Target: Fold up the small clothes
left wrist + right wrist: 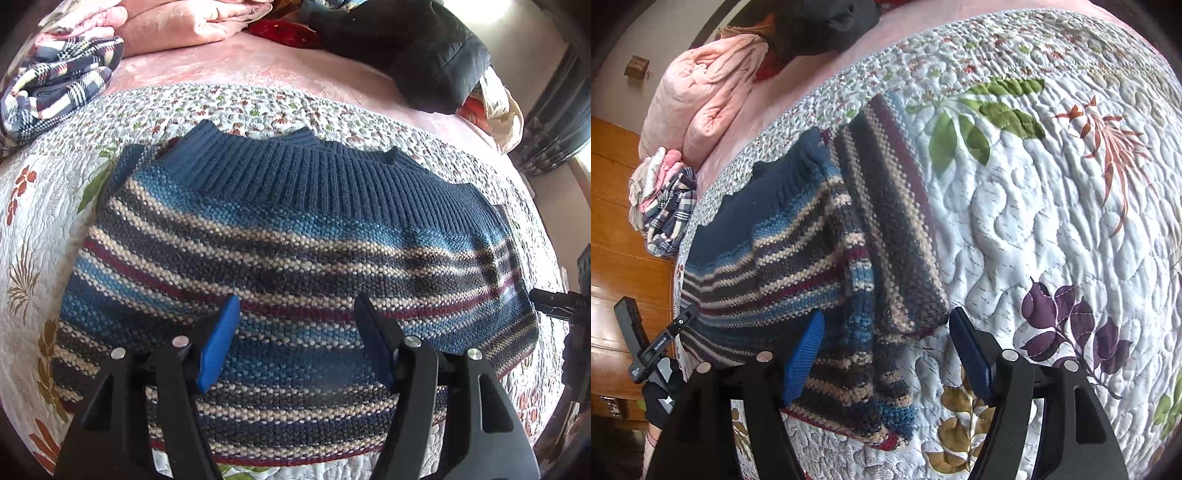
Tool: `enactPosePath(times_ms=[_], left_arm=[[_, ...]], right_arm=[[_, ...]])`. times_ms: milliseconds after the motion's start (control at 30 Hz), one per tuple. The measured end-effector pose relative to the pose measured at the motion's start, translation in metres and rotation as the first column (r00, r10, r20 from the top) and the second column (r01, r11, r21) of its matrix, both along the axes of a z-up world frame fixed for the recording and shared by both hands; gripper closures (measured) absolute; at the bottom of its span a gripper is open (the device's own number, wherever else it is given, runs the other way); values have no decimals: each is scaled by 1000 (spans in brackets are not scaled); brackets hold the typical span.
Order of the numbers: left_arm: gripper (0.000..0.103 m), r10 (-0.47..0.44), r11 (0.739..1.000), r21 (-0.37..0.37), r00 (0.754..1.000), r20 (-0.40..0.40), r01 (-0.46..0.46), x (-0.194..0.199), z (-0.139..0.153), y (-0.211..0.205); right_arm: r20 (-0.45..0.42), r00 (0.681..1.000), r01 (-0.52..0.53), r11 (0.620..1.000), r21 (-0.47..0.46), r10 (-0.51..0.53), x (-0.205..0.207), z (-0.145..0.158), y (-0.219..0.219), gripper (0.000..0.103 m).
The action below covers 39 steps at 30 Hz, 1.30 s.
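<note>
On the quilt, mid-bed: left gripper point(295, 314) spread wide, nothing between its blue ribbed pads point(218, 343), hovering over the lower half of the sweater point(280, 251). Right gripper point(886, 332) also spread wide, nothing clamped; the folded sleeve end point(908, 317) sits in the gap between its fingers, contact can't be confirmed.

Sweater: one, chunky knit, horizontal stripes in blue, navy, cream and maroon, wide navy ribbed band point(295, 173) along its far edge. Lies flat on the quilt point(33, 221). In the right wrist view one sleeve point(886, 206) is folded in, lying as a straight strip along the sweater's side.

Quilt: white, stitched in wavy puffed channels, printed with leaves and flowers in green, rust, purple, tan; small-floral border along its far edge. Under it a pink bedspread point(240, 70).

Far side of the bed: one plaid cloth point(62, 85), bunched, navy/white/red; one pink padded comforter point(177, 22), folded; one black puffy garment point(424, 59); some red fabric point(284, 31) between them.

Right gripper's black body point(554, 302) shows at the right edge of the left view, just beside the sweater's side. Wood panelling point(613, 206) beyond the bed in the right view.
</note>
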<state>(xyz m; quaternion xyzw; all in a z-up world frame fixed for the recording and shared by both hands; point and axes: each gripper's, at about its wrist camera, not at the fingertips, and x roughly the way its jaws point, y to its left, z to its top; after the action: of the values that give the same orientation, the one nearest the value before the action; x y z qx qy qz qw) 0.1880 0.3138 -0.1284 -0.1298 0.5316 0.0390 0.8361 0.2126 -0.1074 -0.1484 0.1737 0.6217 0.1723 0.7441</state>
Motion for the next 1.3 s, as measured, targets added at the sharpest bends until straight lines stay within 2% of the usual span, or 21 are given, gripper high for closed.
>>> enactPosePath(times_ms=[167,267,300,400,533,733,833,1033,1167,1300], left_arm=[[33,-13,1000,6,1000,5,13,-2,-7,-2],[31,-10,1000,0,1000,-1,10,0,-9,-2],[31,-8,1000,-4,1000,-2,8,1,-9,-1],[31,-6,1000,-13,1000,-4,6,0,-9,1],[31,-12,1000,-25,1000,-2,12,-1,-10,3],[31,-17,1000,-18,1000,-4,17,-1,-11,1],[31,-11,999,-32,1000,-5,11,0,-13,3],[31,16,995,-103,1000,3,-16,-3,-4,13],[31,35,987,-160,999,14,-32,-8,4,21],[31,23,986,-168,999,35,-17,-12,13,23]], right_arm=[[14,1000,15,1000,23,-15,3,-10,7,32],[21,999,23,999,26,-24,10,-10,12,48],[18,1000,23,999,47,-24,12,-10,12,57],[29,999,13,996,86,-16,14,-4,14,66],[60,998,-6,997,81,1,11,3,17,68],[13,999,50,996,76,-51,11,-13,12,68],[8,998,65,994,83,-66,10,-10,12,69],[79,997,-2,993,121,-8,9,35,32,72],[151,984,-109,988,107,92,7,74,74,72],[199,958,-225,972,68,208,2,100,127,72]])
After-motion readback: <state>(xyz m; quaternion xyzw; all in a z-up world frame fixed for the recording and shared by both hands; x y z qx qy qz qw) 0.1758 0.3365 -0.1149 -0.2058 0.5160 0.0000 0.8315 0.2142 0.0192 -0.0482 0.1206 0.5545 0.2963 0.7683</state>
